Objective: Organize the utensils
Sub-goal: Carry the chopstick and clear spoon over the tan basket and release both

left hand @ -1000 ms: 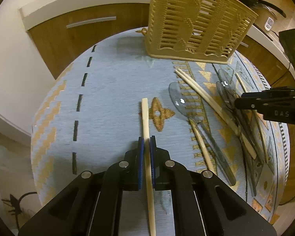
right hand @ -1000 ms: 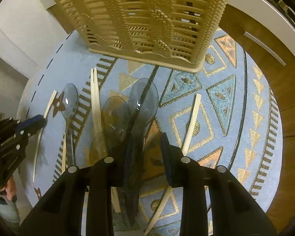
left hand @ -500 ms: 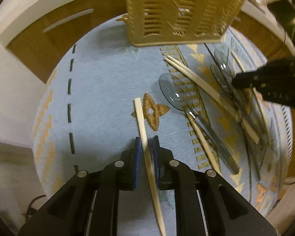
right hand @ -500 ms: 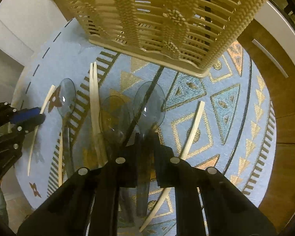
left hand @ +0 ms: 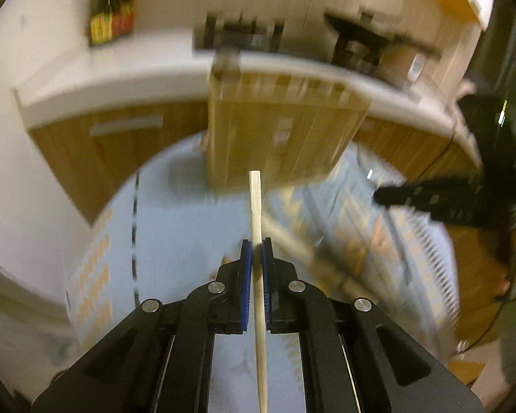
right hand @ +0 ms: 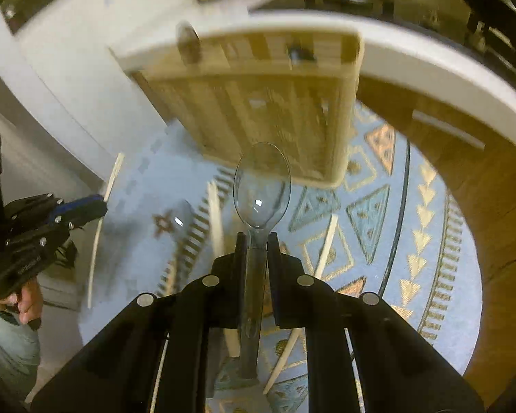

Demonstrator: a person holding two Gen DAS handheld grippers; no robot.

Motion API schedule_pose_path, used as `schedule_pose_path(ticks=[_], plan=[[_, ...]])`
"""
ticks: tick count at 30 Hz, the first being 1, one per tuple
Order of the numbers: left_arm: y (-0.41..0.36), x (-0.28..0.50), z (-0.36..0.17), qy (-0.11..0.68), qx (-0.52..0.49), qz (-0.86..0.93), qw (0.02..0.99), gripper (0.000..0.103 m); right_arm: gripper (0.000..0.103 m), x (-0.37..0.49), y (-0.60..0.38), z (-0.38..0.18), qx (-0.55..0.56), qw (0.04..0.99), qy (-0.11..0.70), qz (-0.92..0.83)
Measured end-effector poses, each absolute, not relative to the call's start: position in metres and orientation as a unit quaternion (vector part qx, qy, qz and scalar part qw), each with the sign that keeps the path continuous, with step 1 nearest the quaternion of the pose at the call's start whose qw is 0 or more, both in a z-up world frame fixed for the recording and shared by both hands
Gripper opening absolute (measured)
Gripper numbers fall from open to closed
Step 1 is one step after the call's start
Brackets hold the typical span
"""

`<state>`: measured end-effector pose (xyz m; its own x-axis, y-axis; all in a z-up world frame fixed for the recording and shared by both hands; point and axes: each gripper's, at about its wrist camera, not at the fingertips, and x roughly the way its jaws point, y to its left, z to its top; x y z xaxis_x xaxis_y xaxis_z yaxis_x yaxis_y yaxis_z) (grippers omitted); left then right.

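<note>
My left gripper (left hand: 257, 246) is shut on a pale wooden chopstick (left hand: 255, 203) and holds it lifted above the round patterned table (left hand: 175, 227), tip toward the tan slatted utensil basket (left hand: 278, 137). My right gripper (right hand: 257, 239) is shut on the handle of a clear plastic spoon (right hand: 261, 186), lifted, bowl toward the basket (right hand: 258, 110). In the right wrist view the left gripper (right hand: 86, 206) shows at the left with its chopstick (right hand: 103, 213).
More chopsticks (right hand: 216, 220) (right hand: 323, 244) and another clear spoon (right hand: 180, 215) lie on the table. A white counter (left hand: 120, 79) with wooden cabinets curves behind the basket. The right gripper (left hand: 430, 196) shows at the right in the blurred left wrist view.
Both grippers have risen off the table. The left lifted its chopstick; the right closed on the clear spoon and lifted it. Both views now tilt up toward the basket.
</note>
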<state>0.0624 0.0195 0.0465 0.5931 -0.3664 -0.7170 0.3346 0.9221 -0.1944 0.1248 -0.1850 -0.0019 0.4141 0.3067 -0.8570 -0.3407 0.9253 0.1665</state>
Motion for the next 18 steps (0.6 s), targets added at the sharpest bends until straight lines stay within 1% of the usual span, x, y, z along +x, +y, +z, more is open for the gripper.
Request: schedule_pose_path(ticks=[4, 9, 13, 18], plan=[[0.017, 0.058, 0.092, 0.339, -0.038, -0.209, 0.917, 0.004, 0.01, 0.121, -0.189, 0.035, -0.005, 0.865, 0.457, 0.205], [0.005, 0.078, 0.137, 0.263, -0.051, -0.217, 0.939, 0.004, 0.01, 0.113, -0.184, 0.079, -0.005, 0.896, 0.395, 0.203], [0.003, 0.094, 0.159, 0.212, -0.065, -0.211, 0.952, 0.004, 0.01, 0.126, -0.186, 0.104, 0.002, 0.921, 0.339, 0.189], [0.001, 0.119, 0.172, 0.156, -0.077, -0.201, 0.964, 0.004, 0.01, 0.151, -0.196, 0.122, 0.03, 0.943, 0.294, 0.151]])
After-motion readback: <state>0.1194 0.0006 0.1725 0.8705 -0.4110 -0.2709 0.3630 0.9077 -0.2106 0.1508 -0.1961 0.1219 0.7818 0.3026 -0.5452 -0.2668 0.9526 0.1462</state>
